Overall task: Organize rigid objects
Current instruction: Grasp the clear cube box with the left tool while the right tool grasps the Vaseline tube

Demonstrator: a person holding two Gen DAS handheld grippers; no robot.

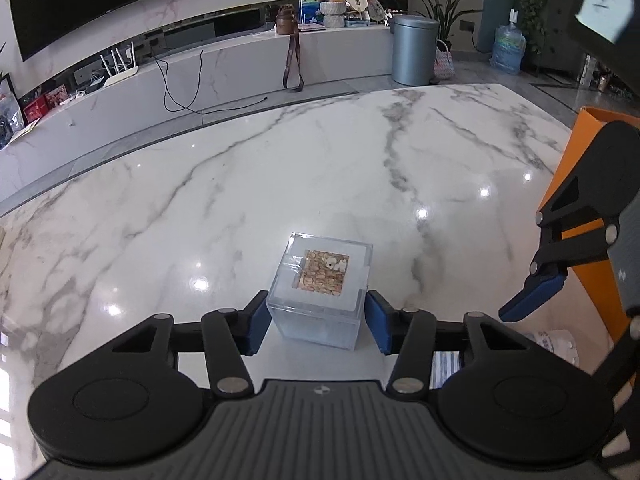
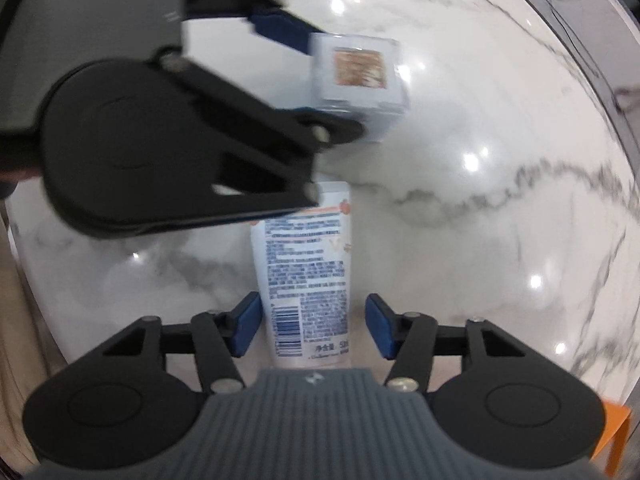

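Note:
A clear plastic cube box [image 1: 322, 290] with a brown picture on its lid stands on the white marble table [image 1: 280, 168]. My left gripper [image 1: 316, 322] is open, its blue pads on either side of the box's near end, with small gaps. In the right wrist view the same box [image 2: 360, 76] shows with the left gripper's fingers [image 2: 280, 28] around it. A white tube [image 2: 306, 276] with blue print lies flat on the table. My right gripper [image 2: 310, 326] is open above the tube's near end, its pads apart from it.
An orange box [image 1: 580, 208] stands at the table's right edge, beside the right gripper's finger [image 1: 532, 296]. A printed packet [image 1: 552, 344] lies near it. Beyond the table are a TV bench, a grey bin [image 1: 412, 50] and plants.

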